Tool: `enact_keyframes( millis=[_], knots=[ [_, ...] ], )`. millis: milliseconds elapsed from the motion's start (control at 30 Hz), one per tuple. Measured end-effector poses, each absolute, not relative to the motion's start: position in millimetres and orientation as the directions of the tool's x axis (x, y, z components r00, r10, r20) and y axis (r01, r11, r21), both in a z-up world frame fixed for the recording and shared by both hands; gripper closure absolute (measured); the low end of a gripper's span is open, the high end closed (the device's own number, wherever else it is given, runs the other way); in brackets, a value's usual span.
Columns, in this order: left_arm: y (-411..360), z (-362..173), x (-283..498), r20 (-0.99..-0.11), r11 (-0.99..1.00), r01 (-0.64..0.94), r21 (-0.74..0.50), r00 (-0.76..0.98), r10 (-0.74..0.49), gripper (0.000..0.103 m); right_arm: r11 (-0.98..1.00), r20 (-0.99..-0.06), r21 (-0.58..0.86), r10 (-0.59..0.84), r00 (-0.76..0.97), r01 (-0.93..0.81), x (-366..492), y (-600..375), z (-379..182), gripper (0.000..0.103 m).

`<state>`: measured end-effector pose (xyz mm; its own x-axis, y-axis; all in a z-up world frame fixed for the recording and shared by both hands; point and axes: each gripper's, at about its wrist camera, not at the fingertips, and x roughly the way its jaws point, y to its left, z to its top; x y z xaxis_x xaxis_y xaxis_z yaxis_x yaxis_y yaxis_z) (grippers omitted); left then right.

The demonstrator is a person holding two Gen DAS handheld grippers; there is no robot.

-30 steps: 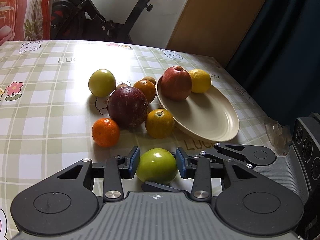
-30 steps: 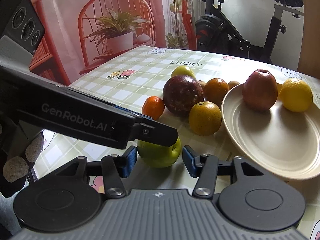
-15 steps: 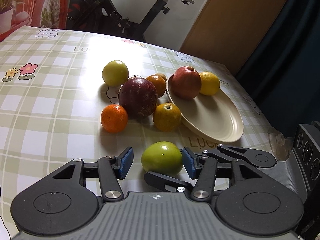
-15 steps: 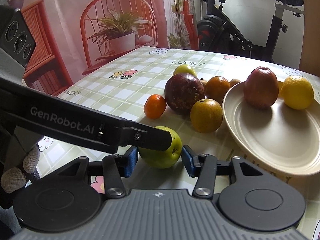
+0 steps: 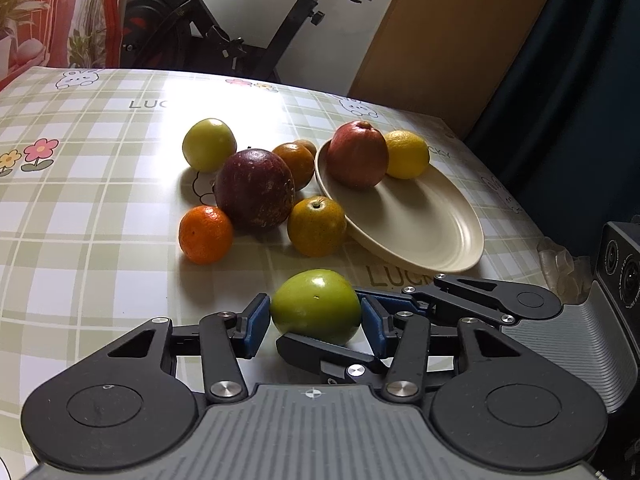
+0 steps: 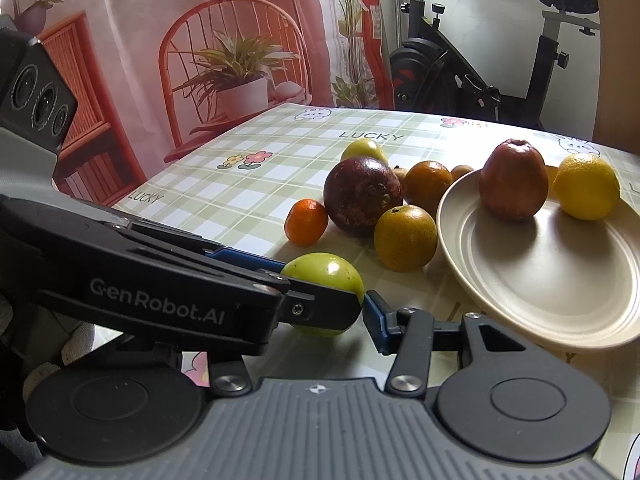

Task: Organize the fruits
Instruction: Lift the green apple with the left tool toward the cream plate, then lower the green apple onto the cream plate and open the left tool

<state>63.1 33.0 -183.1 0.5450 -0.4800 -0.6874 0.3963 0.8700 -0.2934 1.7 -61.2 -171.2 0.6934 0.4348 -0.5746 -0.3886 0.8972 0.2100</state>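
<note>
Left gripper (image 5: 315, 326): nearest item. Blue pads (image 5: 256, 326) flank the green apple (image 5: 316, 304); the left pad is at its skin and the right pad is touching or just beside it. Whether the fingers clamp the fruit cannot be told.

Right gripper (image 6: 326, 318): comes in from the right and crosses the left one. One finger passes the near side of the apple and the other the far side. In its own view the right pad sits just beside the apple, and the left finger is hidden behind the left gripper's body. Grip cannot be told.

Gloved hand (image 6: 72, 344): at the near left, behind the left gripper.

Green apple: near middle of the table (image 5: 100, 240), between both finger pairs, off the plate (image 5: 432, 232). Whether it rests on the cloth cannot be told.

Mandarin (image 5: 205, 234): on the cloth, beyond the apple to the left.

Near orange (image 5: 316, 226): greenish-yellow, stem up, just beside the plate's near left rim.

Purple fruit (image 5: 254, 188): large, between mandarin and near orange, just behind them.

Plate: cream, oval, right of the loose fruit; its near half is bare.

Far orange (image 5: 296, 164): behind the purple fruit, beside the plate's rim.

Brown fruit (image 5: 306, 146): small, mostly hidden behind the far orange.

Yellow-green fruit (image 5: 209, 144): far left of the cluster.

Red fruit (image 5: 357, 154): upright on the plate's far end.

Lemon (image 5: 407, 154): on the plate, right of the red fruit and beside it.

Bike (image 5: 240, 32): beyond the table's far edge.
</note>
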Motion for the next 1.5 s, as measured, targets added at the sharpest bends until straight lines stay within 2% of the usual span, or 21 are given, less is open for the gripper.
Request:
enact_keyframes(
  millis=[300, 567, 967, 1133, 1500],
  knots=[
    [8.1, -155.7, 80.4, -0.663, 0.852, 0.446, -0.276, 0.553, -0.504, 0.051, 0.915, -0.510, 0.203, 0.402, 0.760, -0.348, 7.3, -88.1, -149.6, 0.053],
    [-49.2, -132.6, 114.8, -0.659, 0.812, 0.522, -0.259, 0.520, -0.544, 0.051, 0.943, -0.473, 0.206, 0.329, 0.818, -0.260, 22.7, -140.4, -133.2, 0.053],
    [-144.9, -153.2, 160.9, -0.705, 0.778, 0.566, -0.273, 0.433, -0.562, 0.051, 0.974, -0.512, 0.200, 0.200, 0.835, -0.110, 49.1, -215.9, -152.2, 0.053],
    [-163.7, -168.1, 177.4, -0.722, 0.780, 0.544, -0.310, 0.400, -0.565, 0.052, 0.981, -0.536, 0.175, 0.165, 0.828, -0.082, 58.6, -229.8, -161.4, 0.053],
    [-177.3, -180.9, 183.9, -0.740, 0.779, 0.554, -0.296, 0.382, -0.553, 0.052, 0.990, -0.558, 0.128, 0.125, 0.821, -0.064, 64.9, -230.2, -168.1, 0.053]
  ],
)
